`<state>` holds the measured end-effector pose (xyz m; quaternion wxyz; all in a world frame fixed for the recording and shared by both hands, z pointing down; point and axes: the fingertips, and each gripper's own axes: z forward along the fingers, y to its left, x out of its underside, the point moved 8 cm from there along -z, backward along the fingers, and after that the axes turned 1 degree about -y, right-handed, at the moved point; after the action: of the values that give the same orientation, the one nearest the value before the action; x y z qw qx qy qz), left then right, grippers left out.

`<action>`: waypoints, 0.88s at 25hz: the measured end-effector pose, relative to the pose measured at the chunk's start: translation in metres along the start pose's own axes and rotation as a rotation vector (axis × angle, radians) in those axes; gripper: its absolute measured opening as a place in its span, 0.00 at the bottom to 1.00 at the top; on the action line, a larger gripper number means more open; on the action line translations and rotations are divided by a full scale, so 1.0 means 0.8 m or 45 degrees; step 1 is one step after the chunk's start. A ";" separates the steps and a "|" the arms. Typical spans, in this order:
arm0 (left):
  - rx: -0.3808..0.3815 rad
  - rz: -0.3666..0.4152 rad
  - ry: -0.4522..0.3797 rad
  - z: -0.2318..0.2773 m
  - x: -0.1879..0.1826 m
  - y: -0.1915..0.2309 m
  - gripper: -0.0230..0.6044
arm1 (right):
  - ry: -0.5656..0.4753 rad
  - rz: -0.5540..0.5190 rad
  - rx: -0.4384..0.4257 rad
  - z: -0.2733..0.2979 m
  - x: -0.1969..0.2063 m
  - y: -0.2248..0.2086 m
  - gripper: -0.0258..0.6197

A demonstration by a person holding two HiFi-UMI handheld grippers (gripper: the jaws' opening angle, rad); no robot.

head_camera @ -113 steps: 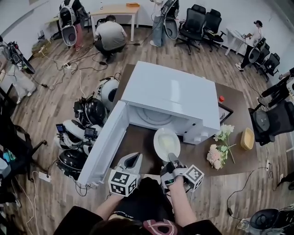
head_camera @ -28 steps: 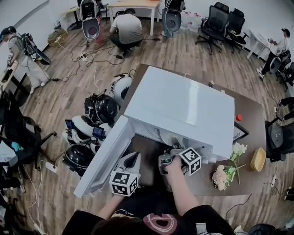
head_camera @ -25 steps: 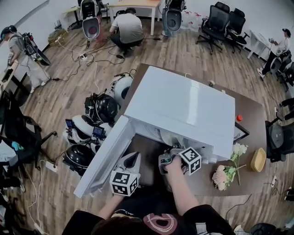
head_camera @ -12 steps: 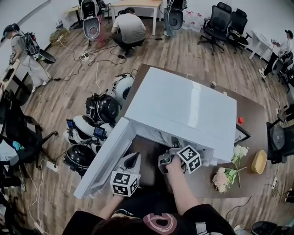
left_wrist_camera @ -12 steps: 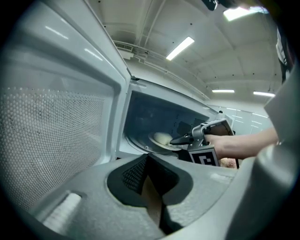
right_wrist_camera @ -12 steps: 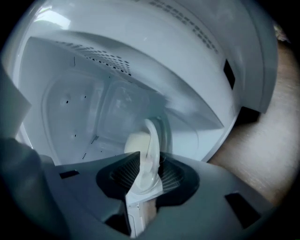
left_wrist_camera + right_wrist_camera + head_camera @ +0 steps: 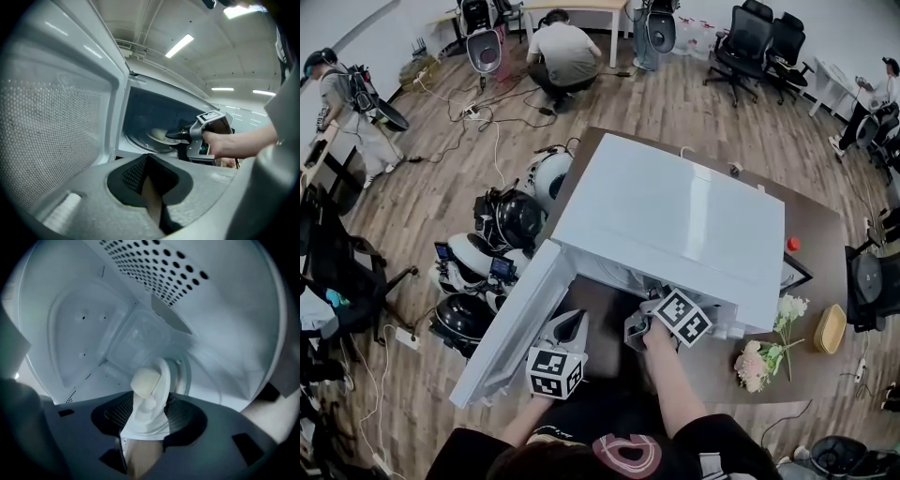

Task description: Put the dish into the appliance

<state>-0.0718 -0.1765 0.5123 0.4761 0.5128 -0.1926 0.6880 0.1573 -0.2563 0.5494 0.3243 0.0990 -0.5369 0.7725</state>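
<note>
As the right gripper's (image 7: 174, 136) jaws have just been spread about the dish (image 7: 149, 420) rim inside the appliance (image 7: 675, 216), the left gripper's (image 7: 570, 323) being pressed together outside it, the dish could be dragged out if snagged on withdrawal.

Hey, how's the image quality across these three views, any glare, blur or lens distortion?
Head view: strong fisheye bend, even light, the white top of the microwave bright but not washed out. Left gripper view: the ceiling lights glare, the cavity is dark, corners are black. Right gripper view: the dish sits close to the lens and looks soft; corners black too.
</note>
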 end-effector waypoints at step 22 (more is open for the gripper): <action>-0.025 0.048 0.016 -0.005 0.005 -0.001 0.05 | 0.243 -1.085 0.087 0.009 0.035 0.017 0.53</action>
<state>-0.0732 -0.1712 0.5139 0.4692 0.5000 -0.2059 0.6982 0.1260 -0.2548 0.5560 0.6587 0.2505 -0.3900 0.5927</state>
